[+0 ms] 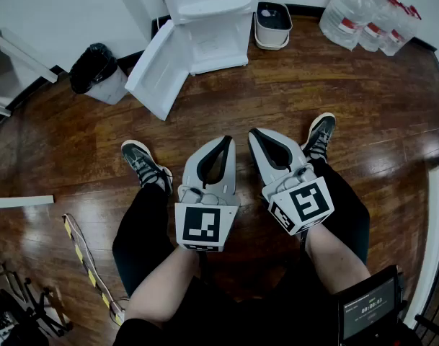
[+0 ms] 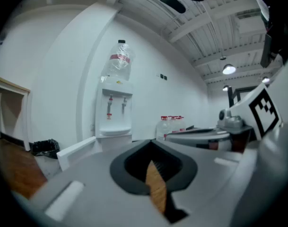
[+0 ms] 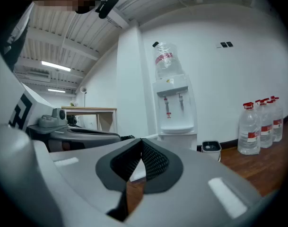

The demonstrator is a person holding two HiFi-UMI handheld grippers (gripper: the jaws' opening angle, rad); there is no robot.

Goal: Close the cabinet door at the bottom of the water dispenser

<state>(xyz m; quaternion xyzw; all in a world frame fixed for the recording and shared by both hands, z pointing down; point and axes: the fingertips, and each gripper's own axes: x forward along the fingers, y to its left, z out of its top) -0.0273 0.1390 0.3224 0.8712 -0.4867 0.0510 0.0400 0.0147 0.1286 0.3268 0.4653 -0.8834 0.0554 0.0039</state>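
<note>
The person wore black trousers [image 1: 143,229] and grey-black trainers [image 1: 141,163] with white soles, seen mid-frame. The left gripper [image 1: 225,141] and right gripper [image 1: 254,132] had pale grey shells, black-lined jaws and a marker cube [image 1: 202,227] of black-and-white squares.

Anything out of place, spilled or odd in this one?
Only the cabinet door at the bottom of the water dispenser: it stands swung wide open over the wooden floor, towards the black-bagged bin. No spill or damage shows.
</note>
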